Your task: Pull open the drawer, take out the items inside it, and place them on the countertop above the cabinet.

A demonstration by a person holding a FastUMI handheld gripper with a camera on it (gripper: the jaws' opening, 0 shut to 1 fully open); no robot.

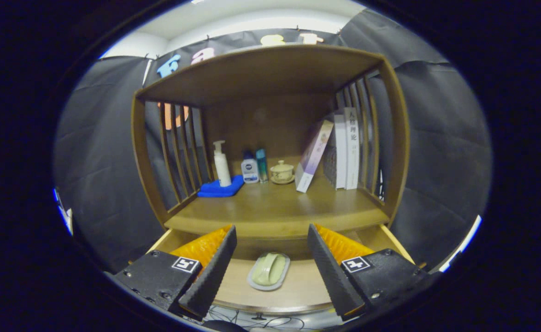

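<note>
Squarely between the parted jaws: soap dish (268,271).

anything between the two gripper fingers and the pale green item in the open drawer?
Nothing. In the gripper view the open gripper hangs above the pale green soap-like item on its grey dish; bare wooden drawer floor surrounds it.

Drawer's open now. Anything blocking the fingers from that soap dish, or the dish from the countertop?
Nothing visible. The gripper is open, with the soap dish lying alone in the drawer between its fingers. The front of the countertop is bare; bottles, cup and books stand farther back.
</note>
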